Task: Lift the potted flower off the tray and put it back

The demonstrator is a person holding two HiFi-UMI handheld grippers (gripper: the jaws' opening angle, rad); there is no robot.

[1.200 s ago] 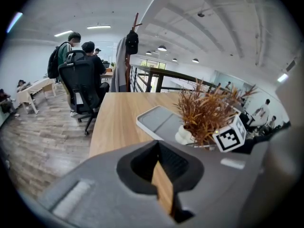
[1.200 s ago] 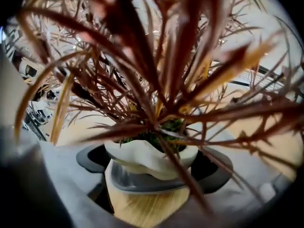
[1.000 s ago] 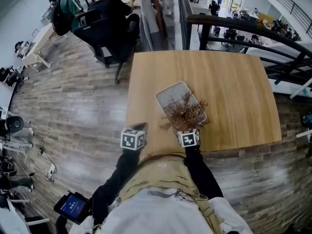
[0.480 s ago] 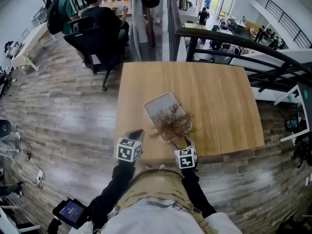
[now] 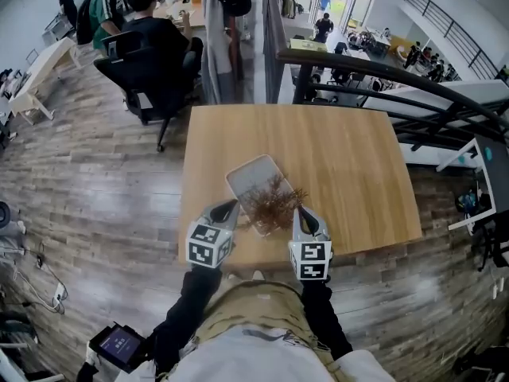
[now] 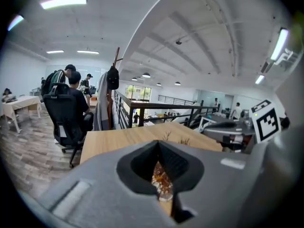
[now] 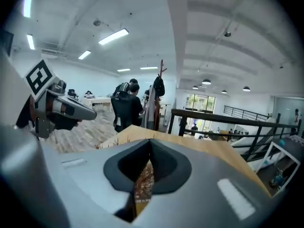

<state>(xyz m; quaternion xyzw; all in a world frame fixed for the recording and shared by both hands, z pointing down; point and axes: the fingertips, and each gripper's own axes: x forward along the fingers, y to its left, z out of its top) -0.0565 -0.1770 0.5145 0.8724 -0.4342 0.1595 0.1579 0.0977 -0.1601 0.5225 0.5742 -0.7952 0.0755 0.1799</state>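
Note:
The potted flower, a bush of dry brown twigs, stands on the near end of the pale grey tray on the wooden table. My left gripper hangs raised at the plant's left and my right gripper at its right, both above it and apart from it. Both are shut with nothing between their jaws. The right gripper's jaws have just been closing. In each gripper view the twigs show only through the hollow below the closed tips. The pot itself is hidden under the twigs.
The tray sits near the table's front left part. People sit on office chairs at desks beyond the far left corner, beside a coat stand. A dark railing runs behind the table to the right. Wooden floor surrounds it.
Both grippers have risen toward the camera from the table's front edge. The right gripper has come away from the plant, which stays on the tray.

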